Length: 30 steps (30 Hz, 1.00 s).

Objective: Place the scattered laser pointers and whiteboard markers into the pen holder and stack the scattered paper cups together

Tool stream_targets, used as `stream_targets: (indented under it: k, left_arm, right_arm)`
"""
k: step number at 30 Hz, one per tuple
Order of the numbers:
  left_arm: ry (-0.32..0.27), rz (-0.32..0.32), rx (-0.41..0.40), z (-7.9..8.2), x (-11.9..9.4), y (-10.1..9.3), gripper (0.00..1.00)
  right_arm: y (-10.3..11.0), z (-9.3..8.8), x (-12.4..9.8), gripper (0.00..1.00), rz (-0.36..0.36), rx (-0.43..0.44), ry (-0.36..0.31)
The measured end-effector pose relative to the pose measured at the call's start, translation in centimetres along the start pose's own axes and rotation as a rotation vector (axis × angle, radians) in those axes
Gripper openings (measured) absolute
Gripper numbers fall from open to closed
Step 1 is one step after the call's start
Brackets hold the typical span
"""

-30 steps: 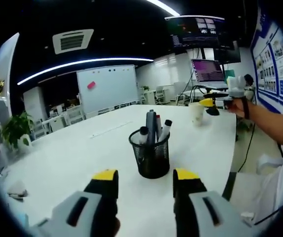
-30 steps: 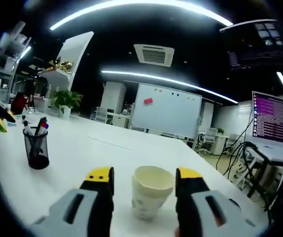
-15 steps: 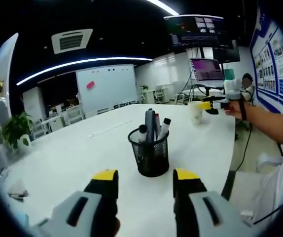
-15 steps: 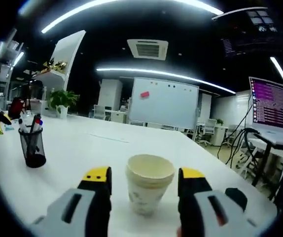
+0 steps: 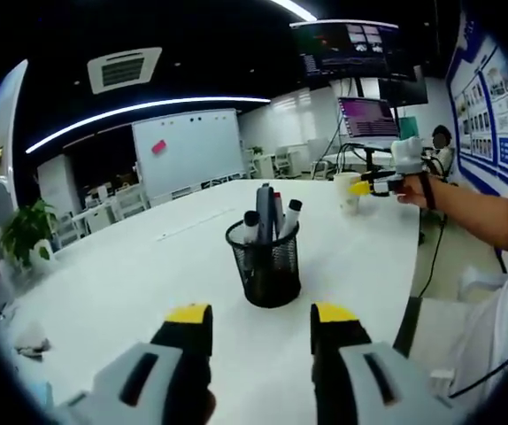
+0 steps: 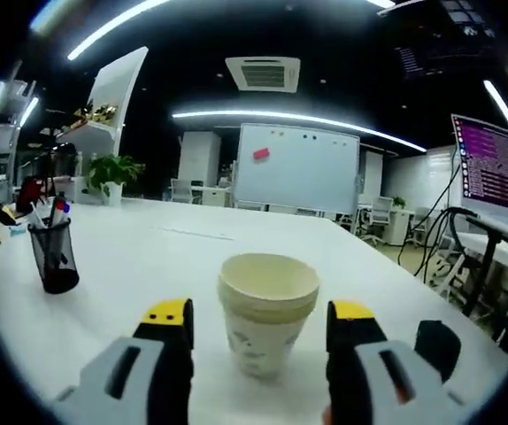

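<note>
Right gripper (image 6: 258,319): jaws spread wide, holding nothing. The stack of paper cups (image 6: 267,323) stands upright on the white worktop (image 6: 148,266), directly ahead and centred in the gap between the jaws, clear of both. The stack's long axis is vertical, mouth up, with at least two rims nested at the top. In the left gripper view the same cups (image 5: 347,191) stand near the worktop's far right edge, with the right gripper (image 5: 371,186) just beside them.

Left gripper (image 5: 261,320): jaws apart and empty, pointing at the pen holder (image 5: 264,263), which stands upright ahead of it, a little apart, towards the worktop's middle. Markers and a pointer (image 5: 269,211) stand upright inside it. From the right gripper view the pen holder (image 6: 52,255) is well off to the left of the cups.

Judgement: the right gripper is much the nearer to the cups; any further handling of them falls to it. Nothing stands between jaws and stack.

Surroundings: a white object (image 5: 31,338) lies near the worktop's left edge; its kind cannot be told. A whiteboard (image 6: 296,181) stands beyond the far edge.
</note>
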<state>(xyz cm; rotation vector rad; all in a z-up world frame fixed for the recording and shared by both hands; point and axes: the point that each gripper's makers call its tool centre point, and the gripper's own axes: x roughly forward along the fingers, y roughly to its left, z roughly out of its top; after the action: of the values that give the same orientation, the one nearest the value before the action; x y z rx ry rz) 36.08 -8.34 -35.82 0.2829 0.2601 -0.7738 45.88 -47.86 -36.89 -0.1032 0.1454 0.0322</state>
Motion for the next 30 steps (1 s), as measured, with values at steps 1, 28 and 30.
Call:
stream_targets:
  k: [1,28,30]
  left_arm:
    - [0.0,0.0,-0.001,0.0,0.0,0.0,0.45]
    - [0.014,0.01,-0.011,-0.9,-0.2,0.6,0.45]
    - [0.016,0.012,-0.012,-1.0,-0.2,0.7,0.45]
  right_arm:
    - [-0.1,-0.1,0.0,0.6,-0.002,0.012,0.001]
    - [-0.7,-1.5,2.0,0.54,-0.017,0.06,0.036]
    - [-0.8,-1.6,2.2,0.52,-0.013,0.064,0.035]
